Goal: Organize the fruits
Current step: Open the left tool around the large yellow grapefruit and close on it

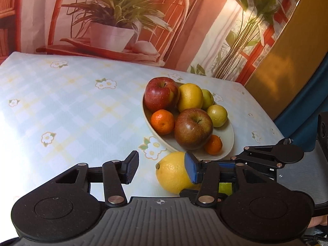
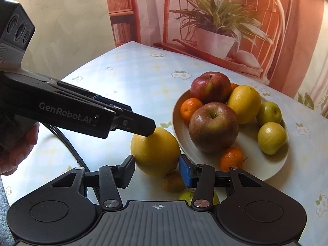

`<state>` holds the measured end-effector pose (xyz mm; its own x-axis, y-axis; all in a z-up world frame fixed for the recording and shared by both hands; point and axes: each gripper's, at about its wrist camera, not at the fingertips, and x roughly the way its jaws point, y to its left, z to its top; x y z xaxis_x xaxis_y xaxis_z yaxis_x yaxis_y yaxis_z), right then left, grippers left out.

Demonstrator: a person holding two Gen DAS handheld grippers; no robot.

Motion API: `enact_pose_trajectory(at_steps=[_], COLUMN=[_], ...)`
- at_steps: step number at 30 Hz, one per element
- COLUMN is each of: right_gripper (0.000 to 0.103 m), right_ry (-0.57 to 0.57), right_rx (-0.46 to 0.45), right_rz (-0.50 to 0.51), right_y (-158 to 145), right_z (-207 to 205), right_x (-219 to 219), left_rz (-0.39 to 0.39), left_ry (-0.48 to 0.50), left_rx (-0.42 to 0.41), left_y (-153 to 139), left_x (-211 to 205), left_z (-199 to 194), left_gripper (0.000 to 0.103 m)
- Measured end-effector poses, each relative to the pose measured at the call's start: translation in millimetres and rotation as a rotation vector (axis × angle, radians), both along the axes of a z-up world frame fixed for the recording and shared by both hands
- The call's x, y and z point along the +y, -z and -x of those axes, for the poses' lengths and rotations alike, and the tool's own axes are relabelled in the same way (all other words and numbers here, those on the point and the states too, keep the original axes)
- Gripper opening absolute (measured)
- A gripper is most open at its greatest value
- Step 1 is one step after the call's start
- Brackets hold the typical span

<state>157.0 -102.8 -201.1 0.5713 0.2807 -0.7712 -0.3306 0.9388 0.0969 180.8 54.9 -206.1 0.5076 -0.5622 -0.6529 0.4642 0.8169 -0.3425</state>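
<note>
A large yellow citrus [image 2: 155, 149] lies on the tablecloth just in front of a cream oval plate [image 2: 256, 164]. The plate holds several fruits, among them a dark apple [image 2: 213, 127], a red apple [image 2: 210, 87] and mandarins. My right gripper [image 2: 156, 171] stands partly open, its tips flanking the citrus's near underside without visibly pressing. My left gripper [image 2: 150, 128] reaches in from the left, its tip at the top of the citrus. In the left wrist view, the left gripper [image 1: 161, 169] is open, with the citrus [image 1: 172, 174] beyond its blue right pad.
A small brown fruit [image 2: 173, 181] and a green-yellow fruit [image 2: 189, 196] lie near my right gripper's fingers. A hand [image 2: 18, 149] and a cable [image 2: 67, 143] are at the left. The floral tablecloth [image 1: 71, 106] spreads left of the plate [image 1: 227, 141]. A printed backdrop stands behind.
</note>
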Motion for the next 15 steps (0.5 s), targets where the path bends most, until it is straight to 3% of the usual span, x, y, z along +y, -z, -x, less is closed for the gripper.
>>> enact_pose_trajectory(at_steps=[7,15], right_gripper=[0.043,0.043], right_ry=[0.036,0.051], right_rx=[0.006,0.005], right_rz=[-0.044,-0.066], right_y=[2,3], right_z=[4,4], right_x=[-8,-10], left_rz=[0.084,0.110], left_ry=[0.011,0.020], left_rx=[0.028,0.030], left_y=[8,15], left_x=[-3,-9], left_z=[3,8], left_gripper=[0.050,0.048])
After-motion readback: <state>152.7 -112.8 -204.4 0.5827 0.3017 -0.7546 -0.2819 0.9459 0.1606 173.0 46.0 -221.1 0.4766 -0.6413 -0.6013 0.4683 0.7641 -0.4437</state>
